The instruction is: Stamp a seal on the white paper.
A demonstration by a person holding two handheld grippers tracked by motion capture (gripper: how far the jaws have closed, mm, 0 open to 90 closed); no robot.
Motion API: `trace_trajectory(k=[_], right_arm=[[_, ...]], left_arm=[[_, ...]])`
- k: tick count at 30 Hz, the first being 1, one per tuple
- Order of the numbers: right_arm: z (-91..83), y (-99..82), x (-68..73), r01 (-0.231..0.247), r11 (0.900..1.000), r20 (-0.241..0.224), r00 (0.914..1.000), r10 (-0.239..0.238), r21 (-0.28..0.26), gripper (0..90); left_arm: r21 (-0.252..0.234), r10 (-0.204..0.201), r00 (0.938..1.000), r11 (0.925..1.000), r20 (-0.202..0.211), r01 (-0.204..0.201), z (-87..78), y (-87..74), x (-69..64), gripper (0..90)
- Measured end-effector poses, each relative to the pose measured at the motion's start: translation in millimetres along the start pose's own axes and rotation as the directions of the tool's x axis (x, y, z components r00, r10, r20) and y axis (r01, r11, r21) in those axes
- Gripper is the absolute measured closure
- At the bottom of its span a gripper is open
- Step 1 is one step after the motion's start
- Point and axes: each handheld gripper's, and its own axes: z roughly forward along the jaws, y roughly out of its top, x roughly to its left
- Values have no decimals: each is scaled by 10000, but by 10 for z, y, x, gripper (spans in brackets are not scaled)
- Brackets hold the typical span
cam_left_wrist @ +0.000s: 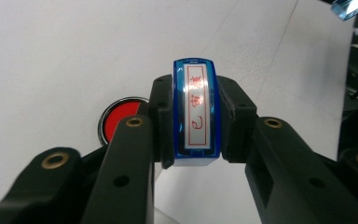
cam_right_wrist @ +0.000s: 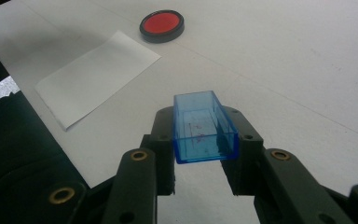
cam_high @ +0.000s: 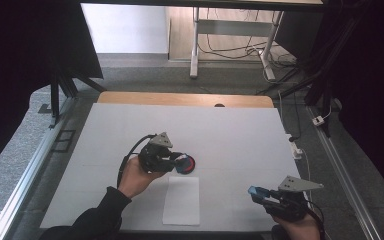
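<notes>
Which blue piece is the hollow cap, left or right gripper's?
The right gripper holds it: the blue cap is an open, hollow, see-through box. The left gripper grips the stamp body, solid with a white face and red characters.

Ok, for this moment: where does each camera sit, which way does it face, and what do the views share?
High view: above the person's side, looking forward and down on the table; both forearms enter from the bottom, left tool over the ink pad, right tool near the bottom right.
Left gripper view: rides the left tool, looking along its jaws, shut on a blue stamp.
Right gripper view: rides the right tool, jaws shut on a clear blue cap, facing the paper.
Shared: all three show the ink pad.
</notes>
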Motion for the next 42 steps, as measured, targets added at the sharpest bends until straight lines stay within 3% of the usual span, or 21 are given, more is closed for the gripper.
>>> trace_trajectory(k=[20, 42], right_arm=[[2, 1, 6, 74, 10000, -45, 10000, -74, 50, 680], [2, 1, 6, 81, 10000, -79, 9999, -81, 49, 679]], left_arm=[[-190, -16, 9995, 9998, 309, 22, -163, -120, -212, 697], [53, -306, 9988, 9995, 391, 304, -111, -289, -412, 698]])
